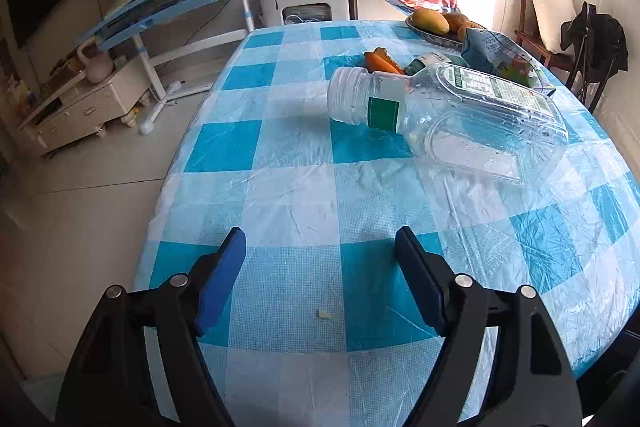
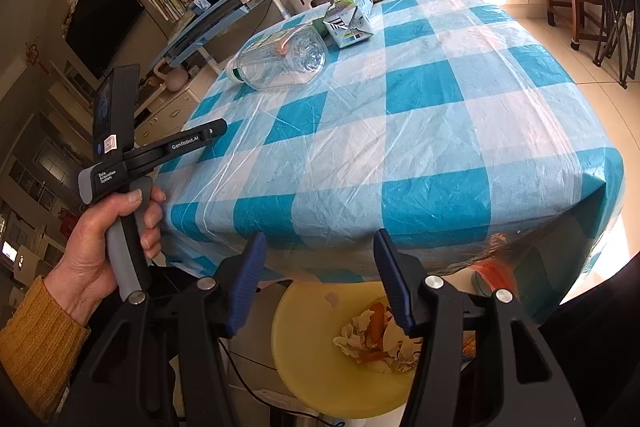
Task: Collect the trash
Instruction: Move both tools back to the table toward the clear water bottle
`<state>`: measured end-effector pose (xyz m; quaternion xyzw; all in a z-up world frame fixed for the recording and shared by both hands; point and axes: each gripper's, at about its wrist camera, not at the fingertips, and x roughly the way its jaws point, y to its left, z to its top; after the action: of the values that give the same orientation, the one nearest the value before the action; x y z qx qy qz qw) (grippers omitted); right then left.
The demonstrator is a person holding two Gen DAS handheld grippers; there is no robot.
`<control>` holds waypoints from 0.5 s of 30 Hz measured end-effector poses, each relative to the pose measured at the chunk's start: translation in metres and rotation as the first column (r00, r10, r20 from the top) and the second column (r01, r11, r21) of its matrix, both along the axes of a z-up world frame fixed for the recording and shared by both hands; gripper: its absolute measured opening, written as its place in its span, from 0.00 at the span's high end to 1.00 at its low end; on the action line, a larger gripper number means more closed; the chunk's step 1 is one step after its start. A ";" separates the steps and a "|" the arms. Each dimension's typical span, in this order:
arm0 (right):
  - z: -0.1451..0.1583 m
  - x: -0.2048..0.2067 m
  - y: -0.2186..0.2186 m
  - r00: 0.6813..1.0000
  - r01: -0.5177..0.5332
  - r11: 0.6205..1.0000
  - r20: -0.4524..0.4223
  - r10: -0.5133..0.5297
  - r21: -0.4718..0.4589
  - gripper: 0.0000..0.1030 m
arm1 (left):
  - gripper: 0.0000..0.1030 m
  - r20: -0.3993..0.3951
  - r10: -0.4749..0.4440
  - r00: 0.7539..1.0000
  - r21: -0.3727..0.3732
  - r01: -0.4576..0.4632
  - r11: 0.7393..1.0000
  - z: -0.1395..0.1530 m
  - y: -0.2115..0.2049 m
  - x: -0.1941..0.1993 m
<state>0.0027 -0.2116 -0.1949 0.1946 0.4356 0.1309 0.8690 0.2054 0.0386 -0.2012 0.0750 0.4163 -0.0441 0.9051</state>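
**Both grippers empty, trash split btwn bench and bin**

While the left gripper [image 1: 320, 239] hovers over the near part of the checked bench [image 1: 280, 155], its fingers [image 1: 224, 275] stand wide apart w/ nothing btwn them. Clear plastic bottle [image 1: 452, 111] lies on its side toward the far edge, crumpled carton [image 1: 500, 55] just behind it. Right gripper [image 2: 318, 241] is abt half open, empty, above the yellow bin [image 2: 320, 367] w/ scraps below the near edge.
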 end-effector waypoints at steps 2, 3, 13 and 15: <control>-0.004 0.002 0.002 1.000 -0.005 1.000 -0.017 0.005 0.001 0.47 | 0.20 -0.008 0.009 1.000 -0.016 -0.009 1.000 -0.003 0.000 0.016; -0.006 0.003 0.004 1.000 -0.008 1.000 -0.024 0.008 0.002 0.47 | 0.19 -0.018 0.026 0.999 -0.026 -0.026 0.999 -0.004 0.000 0.021; -0.019 0.003 0.016 0.996 -0.044 0.999 -0.073 0.045 0.013 0.47 | 0.09 -0.052 -0.065 0.997 0.037 0.067 0.997 -0.003 -0.019 0.047; -0.021 0.002 0.016 0.996 -0.041 0.999 -0.082 0.042 0.014 0.45 | 0.09 -0.056 -0.074 0.996 0.037 0.076 0.996 -0.004 -0.020 0.060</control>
<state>0.0049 -0.1960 -0.2157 0.1962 0.4743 0.1436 0.8461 0.2653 0.0184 -0.2056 0.1070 0.4386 -0.0721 0.8894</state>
